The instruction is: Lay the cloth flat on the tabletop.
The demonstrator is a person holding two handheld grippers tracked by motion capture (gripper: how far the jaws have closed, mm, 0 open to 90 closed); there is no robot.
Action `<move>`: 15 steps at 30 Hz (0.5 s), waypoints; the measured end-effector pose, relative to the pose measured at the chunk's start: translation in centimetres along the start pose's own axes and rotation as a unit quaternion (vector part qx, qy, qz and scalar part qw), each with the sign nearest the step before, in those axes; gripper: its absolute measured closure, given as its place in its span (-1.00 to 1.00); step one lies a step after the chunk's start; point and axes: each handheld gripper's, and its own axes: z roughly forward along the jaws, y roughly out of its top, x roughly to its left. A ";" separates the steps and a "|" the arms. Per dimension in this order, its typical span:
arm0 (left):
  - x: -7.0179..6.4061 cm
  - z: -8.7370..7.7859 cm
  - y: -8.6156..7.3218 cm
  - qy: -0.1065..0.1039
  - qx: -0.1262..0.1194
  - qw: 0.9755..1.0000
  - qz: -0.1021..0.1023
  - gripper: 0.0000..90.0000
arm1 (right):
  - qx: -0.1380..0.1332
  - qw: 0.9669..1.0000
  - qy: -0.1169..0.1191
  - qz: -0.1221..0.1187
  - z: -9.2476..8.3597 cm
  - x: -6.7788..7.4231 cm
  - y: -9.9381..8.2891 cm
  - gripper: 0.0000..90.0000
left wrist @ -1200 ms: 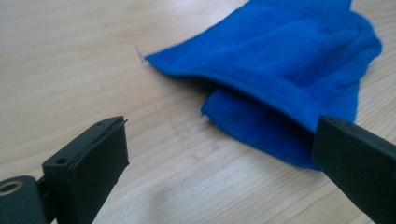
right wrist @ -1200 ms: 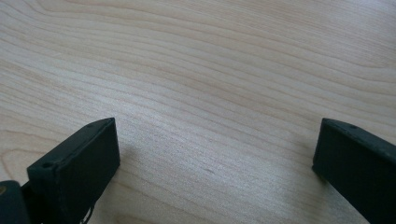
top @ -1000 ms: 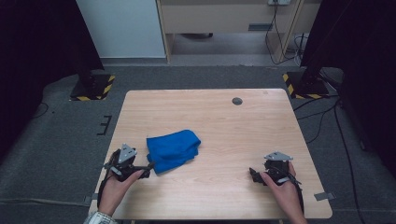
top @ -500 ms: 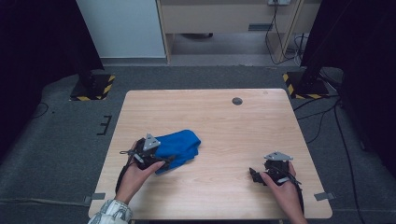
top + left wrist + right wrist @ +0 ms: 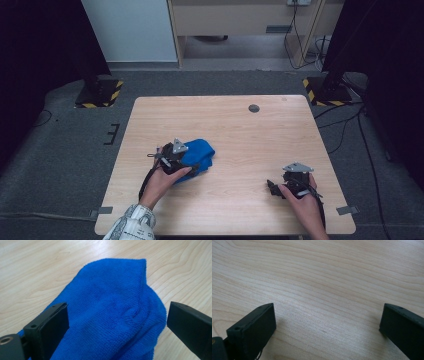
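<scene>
- the blue cloth [image 5: 200, 156] lies bunched on the wooden surface [image 5: 240, 130], left of its middle, near the person's side
- the left tongs [image 5: 186, 161] sit at the cloth's near-left edge, jaws spread wide; in the left gripper view the cloth [image 5: 112, 315] lies between them, not yet pinched
- the right tongs [image 5: 272, 187] rest over bare wood, well apart from the cloth, jaws released and holding nothing
- the step in hand looks like the reach to grasp the cloth
- next, probably: lower the left tongs onto the fold and clench on a good bite of fabric before any lift
</scene>
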 end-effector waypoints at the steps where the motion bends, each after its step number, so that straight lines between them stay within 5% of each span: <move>1: 0.0 0.2 0.0 0.001 0.005 1.000 0.000 -0.93 | 0.000 1.000 0.000 0.000 0.0 0.0 0.0 -0.98; 11: -0.1 2.0 -0.7 0.002 0.019 1.000 -0.018 -0.86 | 0.000 1.000 0.000 0.000 0.0 0.0 0.0 -0.98; 15: -0.5 2.5 -0.9 -0.002 0.023 1.000 -0.008 -0.62 | 0.000 1.000 0.000 -0.001 0.0 0.0 0.0 -0.98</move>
